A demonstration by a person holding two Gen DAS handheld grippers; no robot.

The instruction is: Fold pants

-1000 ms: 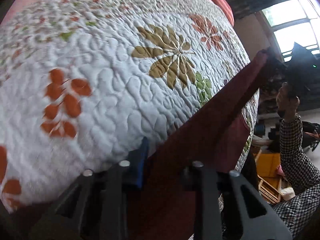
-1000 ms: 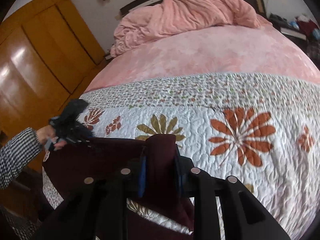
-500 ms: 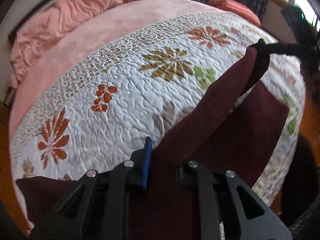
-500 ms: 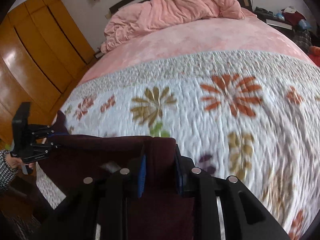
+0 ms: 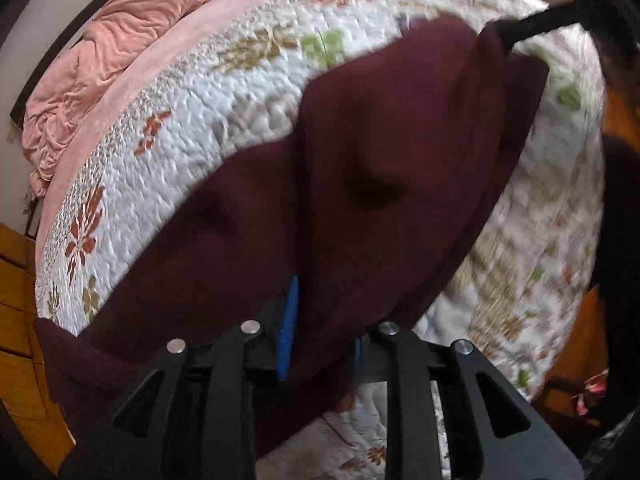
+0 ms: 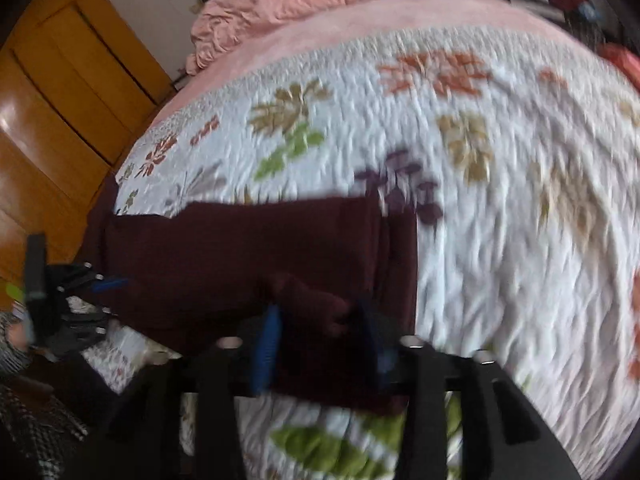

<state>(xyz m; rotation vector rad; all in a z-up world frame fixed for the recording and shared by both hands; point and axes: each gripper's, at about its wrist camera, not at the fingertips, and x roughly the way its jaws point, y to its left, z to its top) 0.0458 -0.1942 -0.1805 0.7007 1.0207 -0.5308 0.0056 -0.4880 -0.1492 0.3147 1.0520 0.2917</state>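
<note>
Dark red pants (image 5: 400, 184) pinched tight by left gripper (image 5: 320, 344) and right gripper (image 6: 320, 340) over quilt (image 6: 500, 200); could slip, bunch crooked.

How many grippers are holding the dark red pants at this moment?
2. The left gripper pinches the pants at one end; the right gripper pinches the other end, over the quilt.

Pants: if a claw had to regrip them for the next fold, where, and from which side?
Judging by how they lie: take the pants at a corner of the short end beside the purple flower, coming in from the bed's near edge. That end lies flat and straight on the quilt, and both claws already pinch near-edge fabric.
</note>
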